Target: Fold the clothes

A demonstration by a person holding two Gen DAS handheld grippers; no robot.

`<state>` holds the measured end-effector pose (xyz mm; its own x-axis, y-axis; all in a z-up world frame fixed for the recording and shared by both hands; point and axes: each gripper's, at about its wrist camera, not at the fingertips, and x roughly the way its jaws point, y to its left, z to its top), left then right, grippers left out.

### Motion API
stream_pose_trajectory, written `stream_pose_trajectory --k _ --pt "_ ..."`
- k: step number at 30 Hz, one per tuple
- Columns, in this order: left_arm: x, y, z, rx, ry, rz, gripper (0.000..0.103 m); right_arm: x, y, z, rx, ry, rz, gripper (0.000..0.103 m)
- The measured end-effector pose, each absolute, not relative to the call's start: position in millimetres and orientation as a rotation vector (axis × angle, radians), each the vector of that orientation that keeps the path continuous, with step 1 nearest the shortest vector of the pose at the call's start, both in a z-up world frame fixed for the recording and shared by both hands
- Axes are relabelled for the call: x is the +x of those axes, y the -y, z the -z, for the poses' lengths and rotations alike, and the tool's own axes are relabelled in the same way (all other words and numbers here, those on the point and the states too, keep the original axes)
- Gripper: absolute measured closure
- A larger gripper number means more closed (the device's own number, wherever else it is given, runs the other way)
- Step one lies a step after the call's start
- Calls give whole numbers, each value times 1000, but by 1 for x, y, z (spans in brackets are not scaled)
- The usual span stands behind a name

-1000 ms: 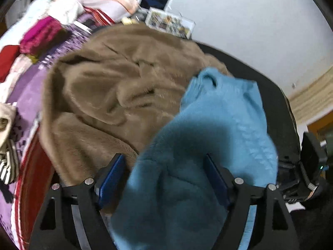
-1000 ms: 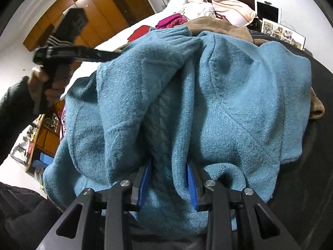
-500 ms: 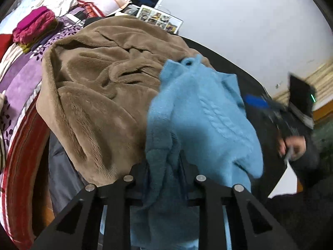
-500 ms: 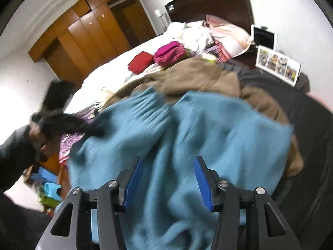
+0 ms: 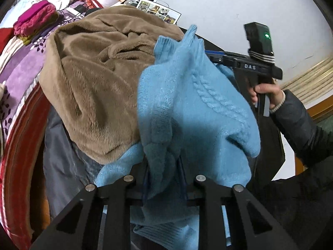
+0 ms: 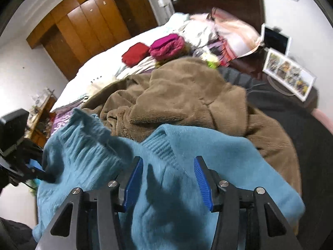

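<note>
Left tongs: left gripper (image 5: 163, 184) has its blue pads drawn close on a bunched fold of the blue sweater (image 5: 193, 112), pinching it.
Right tongs: right gripper (image 6: 169, 182) stands spread, the blue pads wide apart with the knit lying below and between them, nothing gripped; seen from the left camera it is held out beyond the sweater's far edge.
Sweater, where: draped partly over the brown fleece (image 5: 93, 83) and a dark garment (image 6: 291, 125) on the bed (image 6: 100, 68), one ribbed cuff (image 6: 160, 145) just ahead of the open pads, another ribbed end (image 6: 83, 143) toward the left tongs.
Handling: soft, thick cable knit, limp and light; likely to sag and stretch wherever it hangs free, and to cling a little to the fleece under it.
Where to hold: ribbed cuffs and hem look firmest, so a pinch there should slip least; a grip in the loose body only gathers cloth.
Step, as judged: early, garment rumpled and not yet laid flat.
Nearby: folded red (image 6: 135, 53) and pink (image 6: 166, 46) pieces farther up the bed.
</note>
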<state>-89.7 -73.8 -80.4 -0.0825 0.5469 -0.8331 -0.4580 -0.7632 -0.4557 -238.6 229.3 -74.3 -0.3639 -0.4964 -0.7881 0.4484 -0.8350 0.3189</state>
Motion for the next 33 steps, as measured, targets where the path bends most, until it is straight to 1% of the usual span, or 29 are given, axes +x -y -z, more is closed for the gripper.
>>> stream_pose_trajectory --k 2,6,8,9,10,11,12,13,14,15,17,19,20,22,28,33 --pt "-91 75 82 -1518 113 -1912 77 -241 -228 81 1333 94 2117 50" --pt "-101 74 85 -1512 130 -1926 77 -231 -222 85 1363 35 2005 50" --pt "-110 74 89 -1520 150 -1937 74 -224 -218 86 1382 -16 1976 51" --pt "-115 74 91 -1525 165 -1942 70 -222 -217 87 1391 -36 1975 51" --pt "-119 74 93 -1527 186 -1943 66 -220 -216 87 1399 -53 1977 53" --pt "-124 75 94 -1529 213 -1944 63 -219 -215 87 1406 -71 1983 56" --pt "-130 75 97 -1530 248 -1938 61 -219 -214 87 1412 -92 1998 62" --pt "-133 74 98 -1531 270 -1932 59 -218 -214 87 1416 -105 2020 66" --pt "-139 71 101 -1533 283 -1929 59 -217 -214 87 1417 -109 2041 66" --pt "-143 69 103 -1539 287 -1929 59 -216 -214 87 1418 -114 2063 69" --pt "-143 66 101 -1541 287 -1917 59 -212 -215 84 1411 -138 2114 73" --pt "-140 62 98 -1532 270 -1913 76 -202 -216 76 1379 -188 2199 77" --pt "-138 61 96 -1527 261 -1911 76 -196 -216 71 1354 -222 2247 78" --pt "-134 60 90 -1518 251 -1928 80 -185 -219 58 1300 -282 2344 79" --pt "-121 64 62 -1473 289 -2027 83 -150 -242 9 1084 -383 2680 79" --pt "-108 52 20 -1360 271 -2189 83 -121 -275 -28 960 -292 2910 79"
